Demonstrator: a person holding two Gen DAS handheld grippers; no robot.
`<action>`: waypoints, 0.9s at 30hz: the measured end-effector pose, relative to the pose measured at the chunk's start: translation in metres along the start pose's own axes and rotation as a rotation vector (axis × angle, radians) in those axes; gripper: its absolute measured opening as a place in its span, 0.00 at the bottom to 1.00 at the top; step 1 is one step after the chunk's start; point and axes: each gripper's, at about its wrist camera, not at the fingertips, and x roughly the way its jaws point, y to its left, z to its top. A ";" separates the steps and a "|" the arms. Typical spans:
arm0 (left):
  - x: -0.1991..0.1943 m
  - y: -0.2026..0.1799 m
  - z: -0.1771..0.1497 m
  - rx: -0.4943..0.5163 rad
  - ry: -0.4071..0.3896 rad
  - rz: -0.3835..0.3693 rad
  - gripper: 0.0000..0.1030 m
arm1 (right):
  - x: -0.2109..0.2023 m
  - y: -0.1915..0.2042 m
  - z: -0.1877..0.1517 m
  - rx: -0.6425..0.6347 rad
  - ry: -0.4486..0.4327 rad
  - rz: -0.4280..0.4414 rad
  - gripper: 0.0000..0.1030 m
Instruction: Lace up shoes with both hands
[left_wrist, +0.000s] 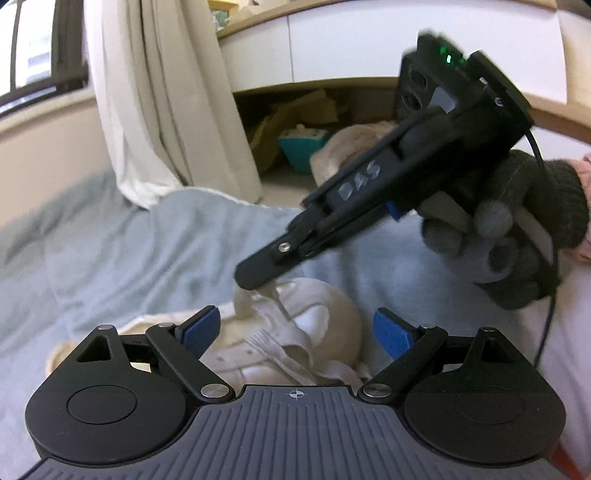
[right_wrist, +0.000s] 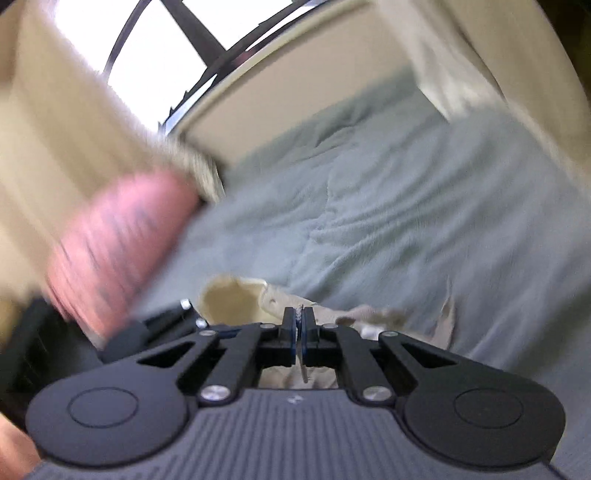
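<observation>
A cream and white shoe (left_wrist: 325, 325) lies on a pale blue blanket, its toe pointing away. Flat white laces (left_wrist: 291, 350) run across its top. My left gripper (left_wrist: 295, 332) hovers just above the shoe, open, with its blue pads on either side of the laces. My right gripper (left_wrist: 251, 275), held by a gloved hand (left_wrist: 517, 236), comes in from the upper right and is shut on a lace end (left_wrist: 271, 290) above the shoe. In the right wrist view, my right gripper (right_wrist: 300, 325) is shut on a thin strip of lace (right_wrist: 303, 369), with the shoe's opening (right_wrist: 229, 299) just beyond.
The blue blanket (left_wrist: 129, 251) covers the whole work surface. A cream curtain (left_wrist: 155, 103) hangs behind, beside a white cabinet (left_wrist: 351, 44) with clutter underneath. A blurred pink sleeve (right_wrist: 114, 251) fills the left of the right wrist view.
</observation>
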 end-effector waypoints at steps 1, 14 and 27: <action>0.001 0.000 0.002 0.004 -0.001 0.013 0.90 | -0.003 -0.010 0.002 0.068 -0.009 0.030 0.03; -0.013 0.024 0.013 -0.047 -0.032 0.025 0.84 | 0.002 -0.061 0.003 0.404 -0.022 0.219 0.03; 0.021 0.006 0.012 0.072 0.006 -0.058 0.90 | 0.033 -0.079 -0.004 0.658 -0.053 0.353 0.03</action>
